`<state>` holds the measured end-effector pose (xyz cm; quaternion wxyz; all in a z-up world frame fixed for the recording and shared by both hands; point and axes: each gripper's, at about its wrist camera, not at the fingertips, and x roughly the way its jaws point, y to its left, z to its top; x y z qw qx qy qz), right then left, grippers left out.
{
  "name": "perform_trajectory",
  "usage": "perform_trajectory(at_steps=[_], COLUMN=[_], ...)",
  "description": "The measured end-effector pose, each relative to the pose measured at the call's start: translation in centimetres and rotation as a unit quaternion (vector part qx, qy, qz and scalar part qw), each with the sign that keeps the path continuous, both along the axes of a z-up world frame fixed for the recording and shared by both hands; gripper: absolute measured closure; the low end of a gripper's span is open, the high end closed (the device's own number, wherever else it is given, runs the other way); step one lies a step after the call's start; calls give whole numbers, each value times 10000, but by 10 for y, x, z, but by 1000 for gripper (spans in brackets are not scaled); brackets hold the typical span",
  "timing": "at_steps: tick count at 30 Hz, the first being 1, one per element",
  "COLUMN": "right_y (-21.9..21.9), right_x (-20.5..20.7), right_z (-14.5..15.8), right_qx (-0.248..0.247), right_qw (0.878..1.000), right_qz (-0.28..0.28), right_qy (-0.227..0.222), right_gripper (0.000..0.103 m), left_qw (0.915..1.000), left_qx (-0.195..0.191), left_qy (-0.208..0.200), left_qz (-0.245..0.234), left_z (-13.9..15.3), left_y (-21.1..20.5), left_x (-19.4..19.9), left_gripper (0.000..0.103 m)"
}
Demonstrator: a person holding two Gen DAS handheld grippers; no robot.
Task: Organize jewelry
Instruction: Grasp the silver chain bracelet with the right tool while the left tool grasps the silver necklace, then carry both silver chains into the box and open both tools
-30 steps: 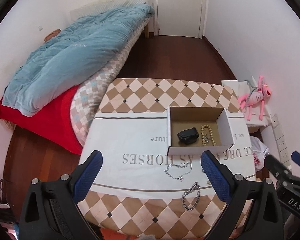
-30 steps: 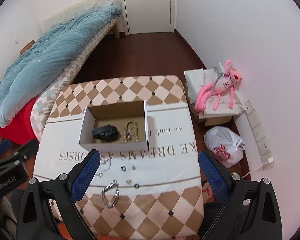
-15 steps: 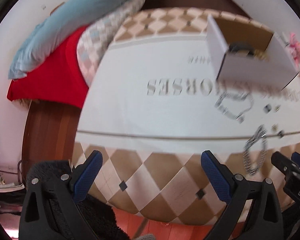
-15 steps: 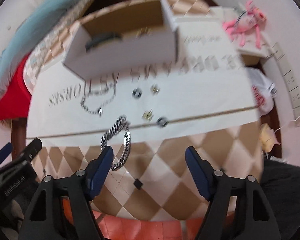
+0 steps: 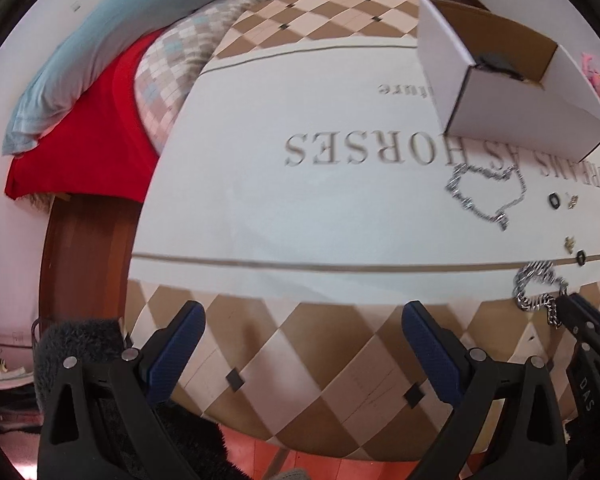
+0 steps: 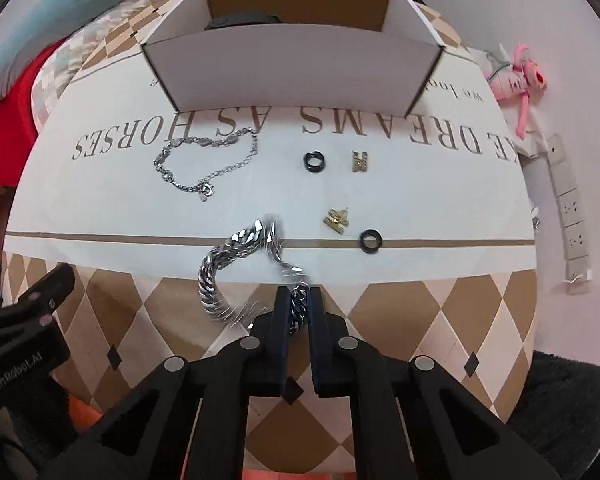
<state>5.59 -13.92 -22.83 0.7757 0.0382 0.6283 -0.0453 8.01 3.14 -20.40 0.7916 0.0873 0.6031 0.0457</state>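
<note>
My right gripper (image 6: 298, 300) is shut on the thick silver chain bracelet (image 6: 236, 248), whose loop lies on the table; it also shows in the left wrist view (image 5: 534, 292). My left gripper (image 5: 304, 344) is open and empty over the table's near left edge. A thin silver bracelet (image 6: 204, 164), two black rings (image 6: 313, 161) (image 6: 370, 240) and two gold pieces (image 6: 359, 160) (image 6: 336, 218) lie on the cloth. The white cardboard box (image 6: 292, 68) stands behind them with a black item (image 6: 240, 20) inside.
The table (image 5: 300, 220) has a checked and lettered cloth. A bed with a blue quilt (image 5: 100, 40) and red sheet is at the left. A pink toy (image 6: 512, 80) and wall sockets (image 6: 572, 216) are at the right.
Both grippers have dropped low to the table's near edge. My right gripper has closed from open onto the thick chain bracelet. The left gripper stays open.
</note>
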Motion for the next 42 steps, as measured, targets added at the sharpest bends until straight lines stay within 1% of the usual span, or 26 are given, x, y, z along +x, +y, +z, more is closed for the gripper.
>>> perform_trajectory(at_steps=[2,5,7,10,15,16,18,20,22,24,25,26,27,29,30,31,33,36,37,42], right_y=[-19,-54,-71,-85,-88,-92,-93,-98,-101,-102,-104,-105,-106,-107,-107,-108,-110,-114,-115,-112], right_x=[-6,-18,-22,-18,-2,4,9,9,13,15,16,17,17,18,18,18,18,15,13,6], right_z=[4,12,15,14,12,12,8,8,7,7,7,7,6,6,6,5,5,8,10,27], right_qx=[98,274,365,501,483,491,509,515,526,536,547,562,572,578,592,618,711,850,894,1088], right_qw=[9996,9960,9920,9869,9854,9853,9848,9846,9846,9845,9843,9840,9838,9837,9834,9829,9817,9800,9794,9785], right_qz=[-254,-832,-1187,-1518,-1613,-1621,-1651,-1656,-1657,-1661,-1668,-1682,-1690,-1695,-1710,-1729,-1764,-1792,-1798,-1712], right_qy=[-30,-168,-222,-218,-249,-234,-199,-205,-196,-182,-178,-171,-169,-164,-163,-154,-136,-181,-198,-366], right_gripper=[95,95,95,95,95,95,95,95,95,95,95,95,95,95,95,95,95,95,95,95], left_qw=[9999,9976,9957,9949,9949,9948,9947,9942,9933,9924,9916,9904,9904,9887,9875,9853,9828,9815,9811,9783], left_qx=[-155,-657,-879,-915,-747,-726,-669,-654,-685,-781,-845,-953,-934,-989,-1053,-1208,-1380,-1513,-1573,-1862], left_qy=[8,95,128,149,275,297,356,386,418,400,400,393,357,361,388,456,485,481,465,365], left_qz=[-65,-189,-252,-403,-620,-644,-701,-762,-832,-859,-889,-919,-954,-1072,-1108,-1122,-1130,-1070,-1024,-836], left_z=[2,5,7,6,-7,-10,-15,-19,-23,-23,-22,-21,-20,-19,-18,-19,-19,-19,-16,-1], left_y=[-5,-13,-21,-38,-61,-63,-67,-70,-73,-72,-73,-74,-76,-80,-81,-80,-78,-71,-69,-52], left_x=[6,22,31,47,70,74,80,83,84,90,91,91,91,94,95,97,97,90,79,60], left_gripper=[3,3,5,6,9,15,23,25,33,38,48,54,66,83,102,102,102,102,102,102])
